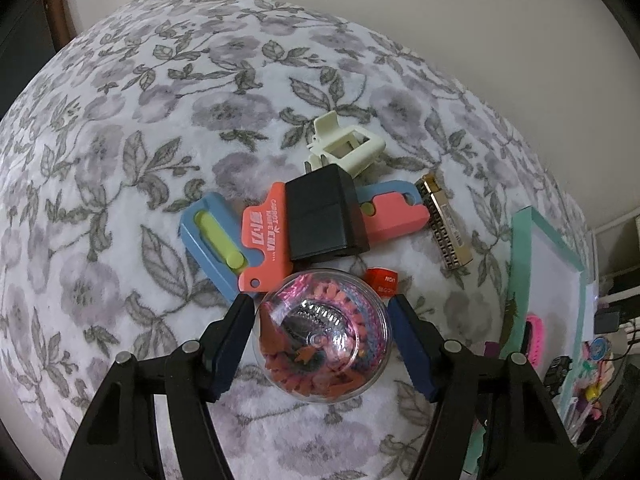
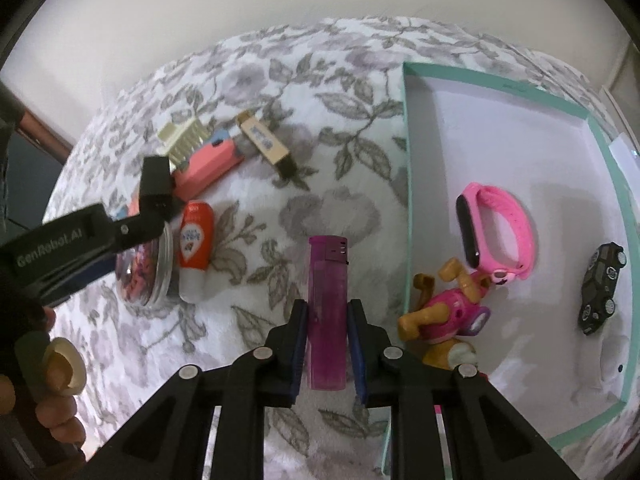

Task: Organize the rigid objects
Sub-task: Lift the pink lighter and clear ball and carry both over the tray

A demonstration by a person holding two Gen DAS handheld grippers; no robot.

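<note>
My right tool (image 2: 327, 320) grips the translucent purple plastic lighter (image 2: 326, 312), long axis forward; the shallow teal-rimmed box (image 2: 408, 160) lies just right. My left tool (image 1: 322, 316) brackets the round clear-lidded tin (image 1: 322, 334) on the bed, grip uncertain

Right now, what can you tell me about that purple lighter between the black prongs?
The purple lighter is a slim, translucent plastic stick with a darker cap and a small dark lever at its far end. It lies lengthwise along the right gripper, whose two blue-padded fingers press its sides near the base. Below it is the floral blanket; whether it rests there or is lifted, I cannot tell. The teal tray sits just right.
</note>
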